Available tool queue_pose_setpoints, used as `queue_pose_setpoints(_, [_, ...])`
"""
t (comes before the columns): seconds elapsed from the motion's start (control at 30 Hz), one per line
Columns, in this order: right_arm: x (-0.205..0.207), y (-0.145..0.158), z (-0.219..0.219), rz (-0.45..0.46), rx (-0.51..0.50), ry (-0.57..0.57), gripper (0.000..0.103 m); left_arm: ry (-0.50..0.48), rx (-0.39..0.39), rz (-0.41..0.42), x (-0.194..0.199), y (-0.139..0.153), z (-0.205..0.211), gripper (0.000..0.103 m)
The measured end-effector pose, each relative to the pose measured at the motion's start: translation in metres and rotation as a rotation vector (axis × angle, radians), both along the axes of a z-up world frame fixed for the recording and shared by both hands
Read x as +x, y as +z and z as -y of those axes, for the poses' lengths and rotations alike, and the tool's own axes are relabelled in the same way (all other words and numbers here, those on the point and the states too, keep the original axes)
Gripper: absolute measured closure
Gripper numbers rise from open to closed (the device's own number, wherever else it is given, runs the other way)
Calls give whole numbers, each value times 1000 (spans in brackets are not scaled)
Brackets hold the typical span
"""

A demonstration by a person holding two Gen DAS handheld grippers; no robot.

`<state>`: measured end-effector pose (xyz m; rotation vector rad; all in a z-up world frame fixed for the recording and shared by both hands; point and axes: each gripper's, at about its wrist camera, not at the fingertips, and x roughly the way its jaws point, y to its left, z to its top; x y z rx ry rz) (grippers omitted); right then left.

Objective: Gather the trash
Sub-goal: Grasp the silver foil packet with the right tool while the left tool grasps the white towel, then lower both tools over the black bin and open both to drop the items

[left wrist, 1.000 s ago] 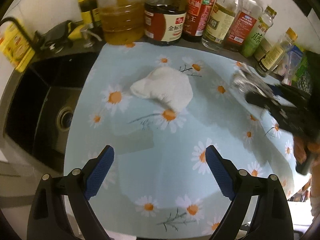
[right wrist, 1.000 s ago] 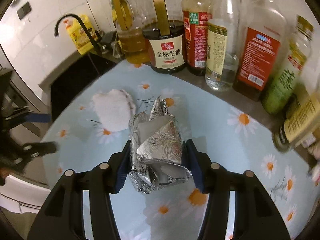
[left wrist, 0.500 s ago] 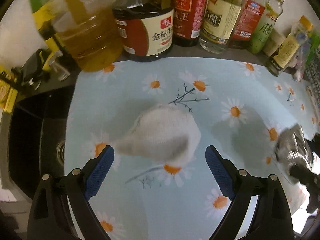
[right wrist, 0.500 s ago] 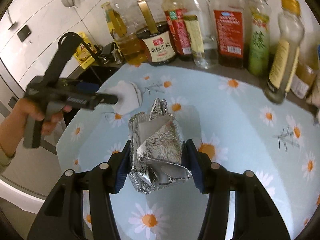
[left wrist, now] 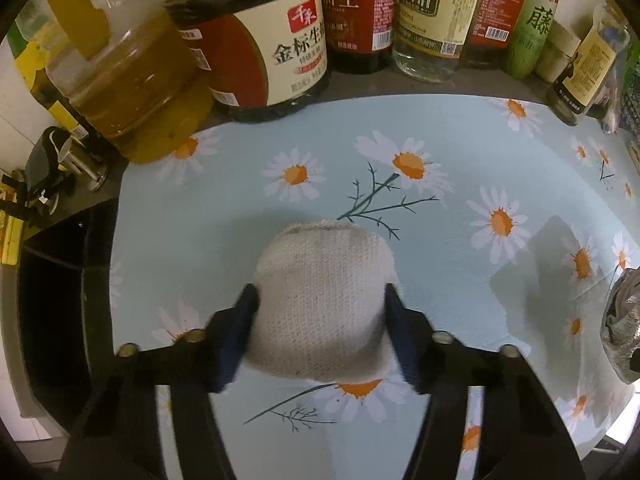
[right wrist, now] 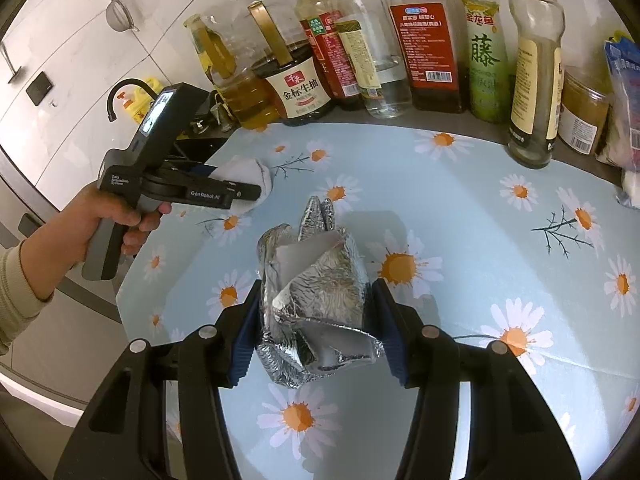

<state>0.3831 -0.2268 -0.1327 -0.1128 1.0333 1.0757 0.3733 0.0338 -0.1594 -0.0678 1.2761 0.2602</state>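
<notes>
A white knitted cloth wad [left wrist: 320, 304] lies on the daisy-print mat [left wrist: 460, 152]. My left gripper [left wrist: 320, 320] is shut on it, blue pads pressing both sides. In the right wrist view the same wad [right wrist: 248, 178] shows at the left gripper's tip [right wrist: 256, 192]. My right gripper [right wrist: 316, 320] is shut on a crumpled foil wrapper [right wrist: 316, 296] and holds it above the mat [right wrist: 480, 208]. The foil also shows at the right edge of the left wrist view [left wrist: 622, 320].
Several sauce and oil bottles [left wrist: 280, 52] line the back of the counter, also in the right wrist view [right wrist: 432, 40]. A dark sink [left wrist: 52, 300] with a black tap [right wrist: 120, 92] lies to the left. Jars and packets [right wrist: 584, 112] stand at the back right.
My left gripper moved forward to the white cloth wad and shut on it. My right gripper drew back and up with the foil still in it.
</notes>
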Motion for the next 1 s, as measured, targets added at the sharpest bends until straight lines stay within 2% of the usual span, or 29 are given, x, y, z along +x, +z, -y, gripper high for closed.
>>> queue_pose_setpoints(0.27, [-5,4,-5,12,1,1,49,-16,2,24,-6,6,-1,63])
queue_pose_setpoints(0.6, [-22,13,-5,35,-22,-11,49,-5,-36,69,-38,28,2,64])
queue_pose_setpoints(1.0, [-69,25,-7,50,-33,-55,49,-31,-106,130,-111,52,20,64])
